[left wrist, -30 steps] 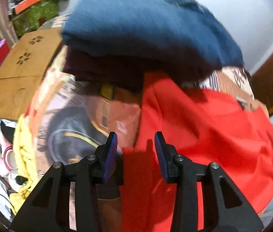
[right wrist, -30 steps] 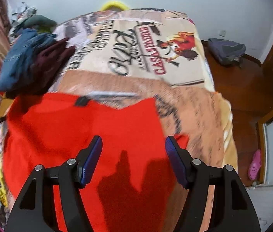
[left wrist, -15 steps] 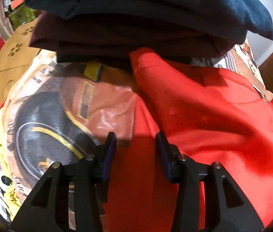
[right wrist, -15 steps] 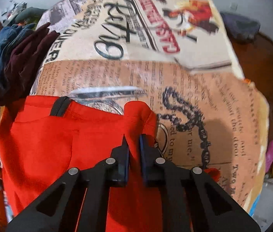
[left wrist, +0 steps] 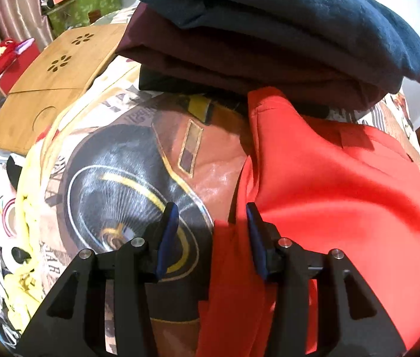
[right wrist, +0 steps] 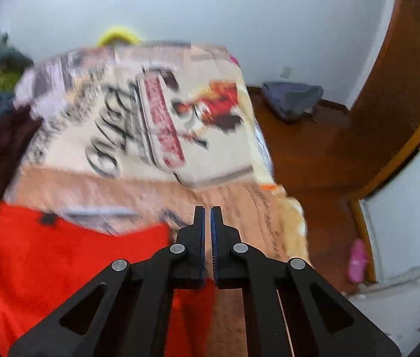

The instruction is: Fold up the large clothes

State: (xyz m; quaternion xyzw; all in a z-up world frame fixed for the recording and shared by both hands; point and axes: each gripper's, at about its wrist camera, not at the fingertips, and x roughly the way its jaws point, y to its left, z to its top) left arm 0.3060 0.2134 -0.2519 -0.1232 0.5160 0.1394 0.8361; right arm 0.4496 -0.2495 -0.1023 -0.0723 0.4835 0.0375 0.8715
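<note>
Red shirt (left wrist: 343,184) lies spread on the printed bedspread (left wrist: 114,178), far edge tucked against a stack of folded clothes (left wrist: 269,38) — navy on top, maroon under it. In the right wrist view the shirt (right wrist: 61,255) fills the near left of the bed, w/ a dark tag at what looks like the collar.

Left gripper (left wrist: 211,229) has its jaws apart, straddling the shirt's left edge: right finger over red cloth, left finger over bare bedspread. Nothing pinched yet. Right gripper (right wrist: 207,235) has jaws together w/ only a sliver between the pads. Red cloth shows just below the fingers, and I judge it's clamped on the shirt's right edge, though the frame is blurred and the actual bite is hidden behind the fingers.

Step in hand, as I read it: getting both grips set for the first fold. Right side looks taken, left side not.

Next move for me — ease the left jaws lower so the edge sits between the pads, then close. After that, lift both sides evenly and carry the cloth over. Risk: the far corner is snug against the stack, so a hard pull could drag or tip those folded pieces.
</note>
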